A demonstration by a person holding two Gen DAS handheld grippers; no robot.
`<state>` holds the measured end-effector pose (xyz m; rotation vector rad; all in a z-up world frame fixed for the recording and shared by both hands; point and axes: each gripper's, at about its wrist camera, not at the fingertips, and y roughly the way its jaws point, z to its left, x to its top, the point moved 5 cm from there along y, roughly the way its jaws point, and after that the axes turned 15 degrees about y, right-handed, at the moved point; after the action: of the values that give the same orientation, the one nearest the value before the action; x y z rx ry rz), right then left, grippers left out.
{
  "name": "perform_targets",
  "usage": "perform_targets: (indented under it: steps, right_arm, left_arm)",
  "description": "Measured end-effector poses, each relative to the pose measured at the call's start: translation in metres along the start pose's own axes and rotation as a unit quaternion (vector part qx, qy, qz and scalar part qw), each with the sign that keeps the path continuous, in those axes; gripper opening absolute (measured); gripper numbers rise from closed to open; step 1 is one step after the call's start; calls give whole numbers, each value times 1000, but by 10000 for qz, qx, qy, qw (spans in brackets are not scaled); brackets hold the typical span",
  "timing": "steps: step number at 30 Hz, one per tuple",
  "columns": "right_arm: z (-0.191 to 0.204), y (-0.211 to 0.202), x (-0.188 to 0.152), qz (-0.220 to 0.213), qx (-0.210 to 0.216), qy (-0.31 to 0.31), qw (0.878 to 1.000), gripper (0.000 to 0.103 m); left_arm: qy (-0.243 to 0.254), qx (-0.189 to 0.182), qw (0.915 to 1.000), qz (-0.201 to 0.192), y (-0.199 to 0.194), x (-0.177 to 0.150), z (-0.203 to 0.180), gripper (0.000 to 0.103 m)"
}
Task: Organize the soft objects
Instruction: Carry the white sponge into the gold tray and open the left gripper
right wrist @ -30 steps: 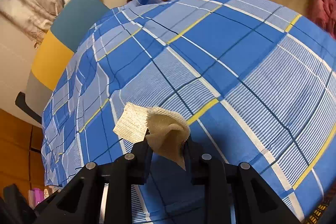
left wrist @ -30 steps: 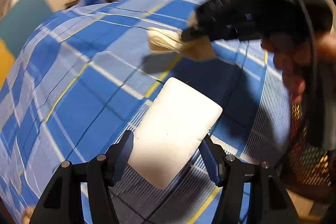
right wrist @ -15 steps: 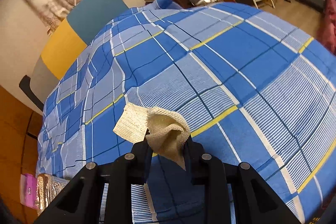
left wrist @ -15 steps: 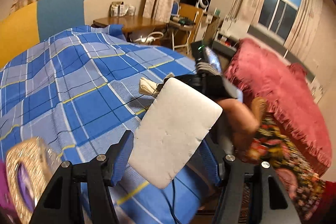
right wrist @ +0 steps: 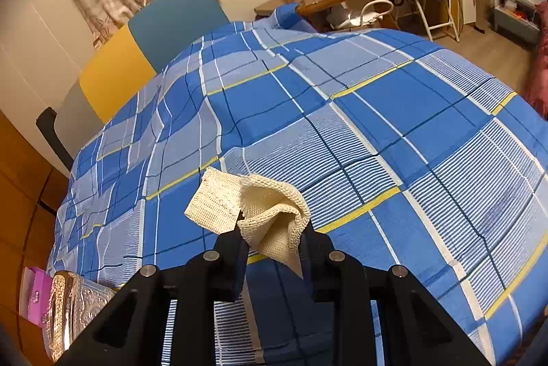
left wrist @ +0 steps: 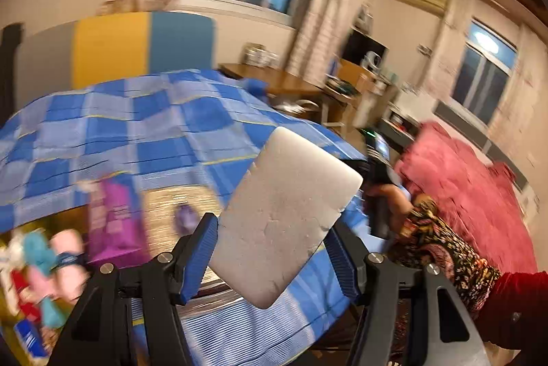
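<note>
From the left wrist, our left tool (left wrist: pixel 274 249) grips a white sponge (left wrist: pixel 287 218) aloft over the near bed (left wrist: pixel 144 133) edge, not yet stowed; blurred packets lie at the left. From the right wrist, our right tool (right wrist: pixel 274 242) pinches a cream mesh cloth (right wrist: pixel 263 211) above the bed's plaid cover, desk far beyond.

A white foam sponge (left wrist: pixel 286 218), a flat rectangle with rounded corners and small cracks on its face, stood tilted between the blue jaws, its far end rising up and to the right beyond them. A cream knitted cloth (right wrist: pixel 260 211), folded and crumpled, was pinched between the black jaws, one flap spreading to the left.
</note>
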<state>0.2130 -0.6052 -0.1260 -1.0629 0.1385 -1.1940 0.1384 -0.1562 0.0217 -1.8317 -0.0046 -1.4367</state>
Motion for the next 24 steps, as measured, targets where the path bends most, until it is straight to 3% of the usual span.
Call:
perform_targets:
  steps: [5, 9, 15, 24]
  right_arm:
    - [6, -13, -7, -96, 105, 106, 9998, 26]
    - [21, -31, -15, -136, 260, 104, 9995, 26]
    - [51, -79, -32, -377, 581, -60, 9976, 26]
    - [129, -146, -94, -425, 1327, -606, 9884, 26]
  left_arm:
    - [-549, 653, 9962, 158, -29, -36, 66, 64]
    - [-1126, 1023, 9873, 468, -32, -80, 114, 64]
    - [-2060, 1231, 9661, 953, -14, -149, 159, 64]
    - [-2549, 1504, 9403, 1678, 8, -209, 189, 70]
